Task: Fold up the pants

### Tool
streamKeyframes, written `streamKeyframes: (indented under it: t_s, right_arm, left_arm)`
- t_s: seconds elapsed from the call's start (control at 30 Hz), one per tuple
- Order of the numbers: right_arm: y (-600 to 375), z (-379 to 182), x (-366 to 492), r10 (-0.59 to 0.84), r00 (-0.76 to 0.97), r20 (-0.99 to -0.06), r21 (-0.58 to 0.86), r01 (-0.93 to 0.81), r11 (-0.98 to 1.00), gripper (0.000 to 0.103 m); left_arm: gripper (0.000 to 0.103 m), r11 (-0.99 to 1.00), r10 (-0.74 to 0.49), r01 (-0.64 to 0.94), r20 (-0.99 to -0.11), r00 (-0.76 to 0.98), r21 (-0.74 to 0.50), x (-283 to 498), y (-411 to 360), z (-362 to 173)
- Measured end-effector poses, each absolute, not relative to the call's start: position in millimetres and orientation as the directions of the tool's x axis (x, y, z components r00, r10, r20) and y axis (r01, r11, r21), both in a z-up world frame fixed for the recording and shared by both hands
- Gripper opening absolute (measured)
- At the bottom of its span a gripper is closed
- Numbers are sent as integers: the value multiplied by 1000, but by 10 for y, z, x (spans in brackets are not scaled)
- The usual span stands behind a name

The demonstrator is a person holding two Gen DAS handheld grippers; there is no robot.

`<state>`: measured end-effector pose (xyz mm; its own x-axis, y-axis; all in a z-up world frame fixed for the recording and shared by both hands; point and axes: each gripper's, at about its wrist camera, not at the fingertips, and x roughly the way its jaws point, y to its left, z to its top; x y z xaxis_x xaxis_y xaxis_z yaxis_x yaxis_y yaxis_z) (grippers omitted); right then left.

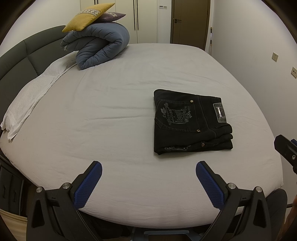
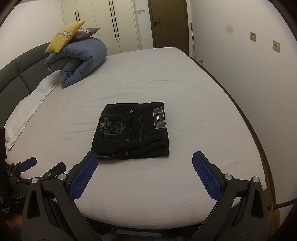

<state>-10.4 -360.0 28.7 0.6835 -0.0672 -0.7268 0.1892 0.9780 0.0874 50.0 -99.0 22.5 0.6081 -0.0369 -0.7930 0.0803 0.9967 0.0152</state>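
Note:
Black jeans [image 1: 191, 122] lie folded into a compact rectangle on the grey bed sheet [image 1: 111, 111], back pocket print and waist label facing up. They also show in the right wrist view [image 2: 132, 131]. My left gripper [image 1: 148, 166] is open and empty, held above the bed's near edge, short of the jeans and to their left. My right gripper [image 2: 144, 159] is open and empty, just in front of the jeans' near edge. Part of the right gripper shows at the right edge of the left wrist view [image 1: 285, 150], and the left gripper shows low left in the right wrist view [image 2: 27, 163].
A rolled blue duvet [image 1: 98, 48] with a yellow cushion [image 1: 87, 16] and a purple cushion on top sits at the far left by the dark headboard [image 1: 22, 61]. A white pillow [image 1: 33, 92] lies along the left. A wall [image 2: 241, 64] runs along the bed's right side.

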Motion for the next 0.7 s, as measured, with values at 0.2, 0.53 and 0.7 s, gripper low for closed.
streamKeyframes:
  t_s: [0.2, 0.53, 0.7]
  right_arm:
    - [-3590, 285, -102, -67, 683, -727, 88, 190, 978, 103]
    - [-3525, 247, -107, -64, 682, -728, 91, 189, 978, 103]
    - [-3528, 250, -111, -64, 682, -728, 92, 190, 977, 103]
  left_arm:
    - [103, 996, -41, 84, -795, 606, 13, 488, -1007, 208]
    - [103, 996, -47, 88, -799, 600, 8, 488, -979, 188]
    - [103, 996, -48, 93, -797, 602, 11, 480, -986, 185]
